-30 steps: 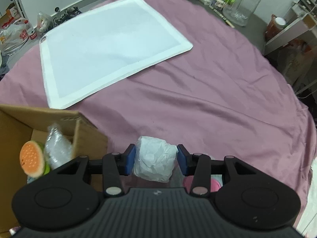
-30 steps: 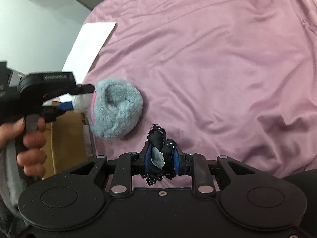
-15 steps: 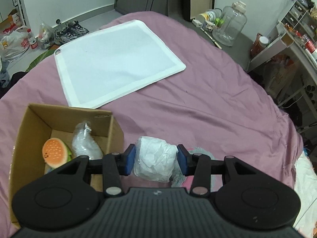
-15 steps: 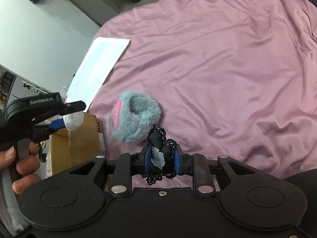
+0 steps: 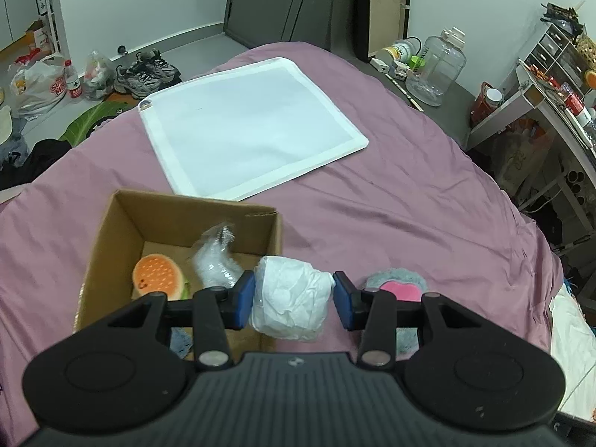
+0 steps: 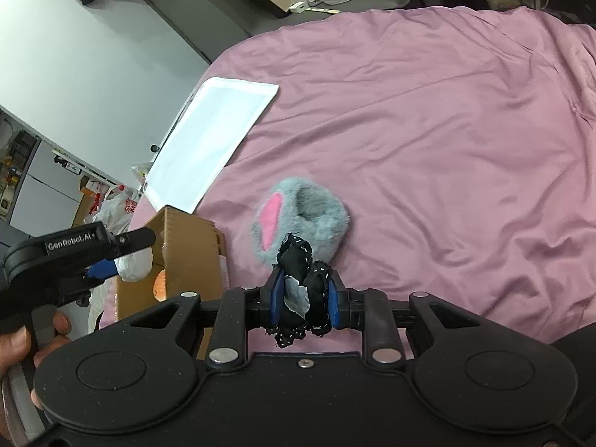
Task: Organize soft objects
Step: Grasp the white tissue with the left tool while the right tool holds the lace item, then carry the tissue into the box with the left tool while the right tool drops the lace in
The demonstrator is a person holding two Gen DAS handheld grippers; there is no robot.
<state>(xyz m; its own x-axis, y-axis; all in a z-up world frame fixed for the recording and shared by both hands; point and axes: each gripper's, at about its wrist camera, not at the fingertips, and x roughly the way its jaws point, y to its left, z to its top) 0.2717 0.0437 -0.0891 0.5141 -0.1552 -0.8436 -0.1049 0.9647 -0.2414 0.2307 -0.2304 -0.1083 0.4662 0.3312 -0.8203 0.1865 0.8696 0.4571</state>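
Between the blue pads of the left gripper (image 5: 293,298), the jaws pinch a crumpled white bundle (image 5: 291,300), held above the right wall of an open cardboard box (image 5: 111,238). Inside the box lie a plush burger (image 5: 158,273) and a clear plastic bag (image 5: 218,257). The right gripper (image 6: 303,300) has its jaws pressed on a black fabric piece with white stitching (image 6: 300,290). Just beyond it, a grey fluffy slipper with a pink lining (image 6: 301,216) rests on the mauve bed sheet (image 6: 428,130), right of the box. A white mat (image 5: 249,130) lies farther away.
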